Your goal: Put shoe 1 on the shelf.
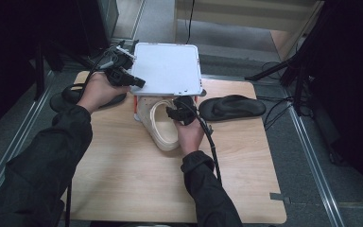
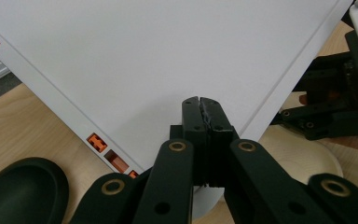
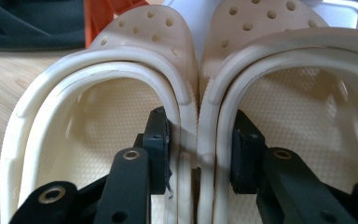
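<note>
Forearms in dark sleeves come in at 6 o'clock of the high view; R gripper (image 1: 183, 112) sits mid-table w/ jaws partly closed, one pad inside each of the two cream clogs (image 3: 193, 100), pinching their touching inner walls so the pair moves as one unit. L gripper (image 1: 131, 81), at approx 11 o'clock, is fully shut on the edge of the white box lid (image 1: 168, 68), prob. holding it up so the clogs, toes already under it at 12, can slide into the box. Black sandals lie at 9 (image 1: 68, 94) and 3 (image 1: 231, 107) on the wooden table (image 1: 137, 179), untouched.
</note>
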Motion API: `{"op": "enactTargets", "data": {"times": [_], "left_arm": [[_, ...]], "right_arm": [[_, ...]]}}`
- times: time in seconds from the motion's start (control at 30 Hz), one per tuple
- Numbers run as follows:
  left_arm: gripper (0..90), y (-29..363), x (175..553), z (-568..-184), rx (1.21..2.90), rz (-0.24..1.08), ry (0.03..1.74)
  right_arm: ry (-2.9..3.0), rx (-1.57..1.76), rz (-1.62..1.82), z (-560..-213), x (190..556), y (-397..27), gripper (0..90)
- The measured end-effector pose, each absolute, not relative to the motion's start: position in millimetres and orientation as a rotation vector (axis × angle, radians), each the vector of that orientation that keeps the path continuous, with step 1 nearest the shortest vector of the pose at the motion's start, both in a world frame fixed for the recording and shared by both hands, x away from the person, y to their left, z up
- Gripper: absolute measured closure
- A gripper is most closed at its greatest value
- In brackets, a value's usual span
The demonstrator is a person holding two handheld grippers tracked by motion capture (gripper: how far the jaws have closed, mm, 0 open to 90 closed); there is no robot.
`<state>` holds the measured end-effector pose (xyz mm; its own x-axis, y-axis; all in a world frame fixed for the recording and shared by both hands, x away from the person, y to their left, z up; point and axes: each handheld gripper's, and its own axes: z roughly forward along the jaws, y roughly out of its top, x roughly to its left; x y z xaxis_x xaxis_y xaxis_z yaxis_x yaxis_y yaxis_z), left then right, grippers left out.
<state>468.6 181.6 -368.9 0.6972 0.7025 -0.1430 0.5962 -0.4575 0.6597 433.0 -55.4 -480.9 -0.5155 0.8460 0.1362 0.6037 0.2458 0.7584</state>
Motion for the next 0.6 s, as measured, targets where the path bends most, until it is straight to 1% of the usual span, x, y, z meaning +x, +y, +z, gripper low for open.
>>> {"op": "enactTargets", "data": {"times": [0.33,0.6], "left_arm": [[90.0,181.6,468.7,-369.0,2.197,0.198,0.99],[90.0,180.8,468.2,-369.1,2.196,0.205,0.992]], "right_arm": [[2.187,1.362,1.149,-483.0,433.0,-52.5,65.0],[2.221,1.356,1.153,-483.7,430.7,-55.5,60.6]]}}
